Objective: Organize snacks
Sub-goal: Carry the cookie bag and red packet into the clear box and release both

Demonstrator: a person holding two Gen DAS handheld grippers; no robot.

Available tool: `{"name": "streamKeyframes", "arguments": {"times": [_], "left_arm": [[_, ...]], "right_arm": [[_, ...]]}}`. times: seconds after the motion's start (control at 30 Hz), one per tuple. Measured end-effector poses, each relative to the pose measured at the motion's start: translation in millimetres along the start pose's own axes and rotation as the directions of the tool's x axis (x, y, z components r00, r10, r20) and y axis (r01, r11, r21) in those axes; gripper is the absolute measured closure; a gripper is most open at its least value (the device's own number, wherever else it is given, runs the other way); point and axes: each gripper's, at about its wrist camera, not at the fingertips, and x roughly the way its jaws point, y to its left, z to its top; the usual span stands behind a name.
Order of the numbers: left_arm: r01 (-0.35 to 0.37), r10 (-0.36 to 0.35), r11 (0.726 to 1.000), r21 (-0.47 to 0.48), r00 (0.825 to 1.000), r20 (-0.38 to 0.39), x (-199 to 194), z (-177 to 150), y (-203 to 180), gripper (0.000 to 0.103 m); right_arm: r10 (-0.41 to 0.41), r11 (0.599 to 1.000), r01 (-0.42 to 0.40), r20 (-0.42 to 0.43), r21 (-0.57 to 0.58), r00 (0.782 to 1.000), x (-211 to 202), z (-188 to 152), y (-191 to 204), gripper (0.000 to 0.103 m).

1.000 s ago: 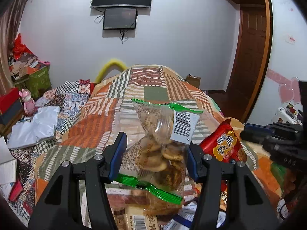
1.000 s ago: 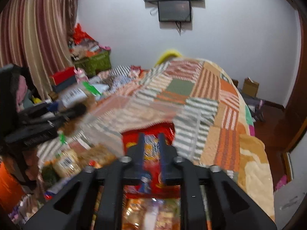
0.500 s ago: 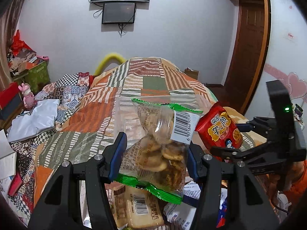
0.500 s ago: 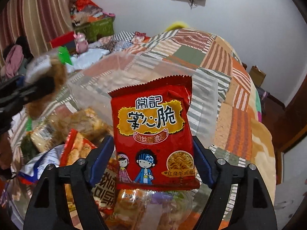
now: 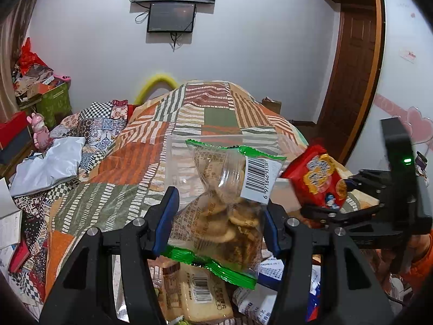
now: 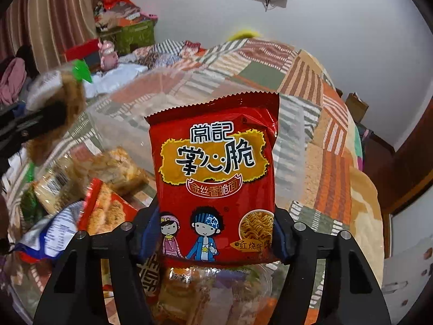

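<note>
Red noodle packet (image 6: 216, 178): pinched upright by right gripper (image 6: 213, 239). Clear biscuit bag (image 5: 227, 208): clamped in left gripper (image 5: 219, 222). Both above snack pile (image 6: 89, 189). Risk: slippery film sliding free.

Red-and-yellow noodle packet (image 6: 216, 178), green-edged clear biscuit bag (image 5: 224, 211), orange, green and white striped patchwork quilt (image 5: 130, 168).

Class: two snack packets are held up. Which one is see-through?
The biscuit packet in the left tool: clear film shows biscuits inside. The red noodle packet is opaque.
</note>
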Motion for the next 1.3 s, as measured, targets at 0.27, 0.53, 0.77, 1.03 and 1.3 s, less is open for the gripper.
{"name": "streamKeyframes", "arguments": {"times": [0.27,0.53,0.77,1.03,1.3], "left_arm": [[-0.021,0.021,1.0,-0.004,1.0,0.02,4,17,-1,0.047],[-0.03,0.03,1.0,-0.003,0.999,0.012,26,42,-4,0.047],[-0.017,0.017,1.0,-0.015,0.998,-0.056,60,59,-1,0.047],[-0.023,0.025,1.0,0.013,0.984,-0.177,102,65,3,0.047],[-0.046,0.058,0.998,0.051,0.967,-0.249,125,56,4,0.047]], "right_arm": [[0.02,0.999,-0.024,0.102,0.04,0.995,-31,16,-9,0.04],[-0.002,0.994,-0.015,0.157,0.108,0.988,-28,39,-28,0.04],[-0.004,0.989,-0.017,0.147,0.146,0.989,-9,55,-44,0.04],[0.007,0.989,-0.021,0.091,0.149,0.996,25,70,-55,0.04],[0.033,0.997,-0.032,-0.014,0.065,0.999,49,61,-36,0.04]]}}
